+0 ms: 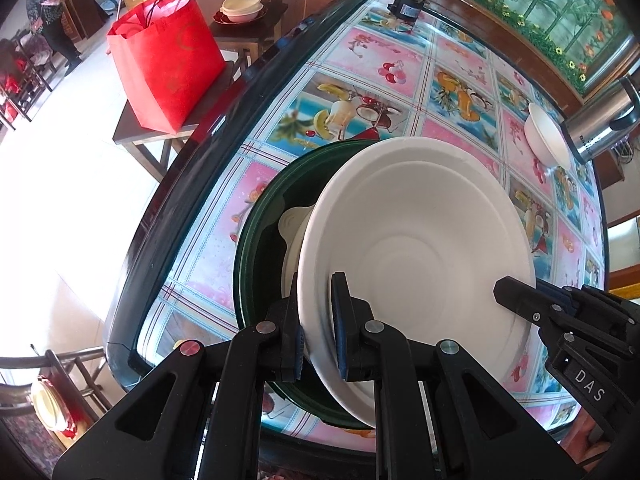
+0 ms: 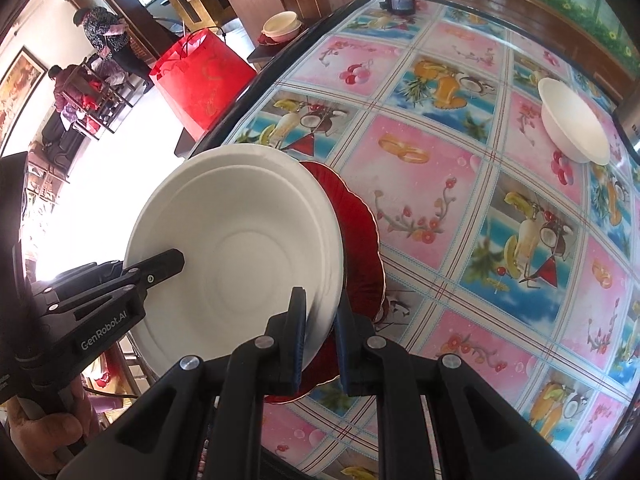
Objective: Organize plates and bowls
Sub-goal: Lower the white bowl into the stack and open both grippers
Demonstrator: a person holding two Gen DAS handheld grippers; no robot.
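I hold one large white bowl (image 1: 420, 240) (image 2: 240, 248) by two sides of its rim, low over the table. My left gripper (image 1: 317, 284) is shut on its near rim, and its finger (image 2: 176, 258) reaches into the bowl in the right wrist view. My right gripper (image 2: 320, 300) is shut on the opposite rim, and it shows at the right (image 1: 508, 286) in the left wrist view. Under the bowl lies a scalloped plate, red with a gold edge (image 2: 360, 256) in the right wrist view, dark green (image 1: 260, 216) in the left. A second white bowl (image 1: 546, 136) (image 2: 572, 120) sits at the far right.
The table (image 2: 440, 180) has a glossy fruit-print cloth. A steel flask (image 1: 600, 120) stands by the far bowl, a small black object (image 1: 406, 6) at the far end. Beside the table, stools carry a red bag (image 1: 168, 60) and stacked bowls on a plate (image 1: 242, 6). People stand far left.
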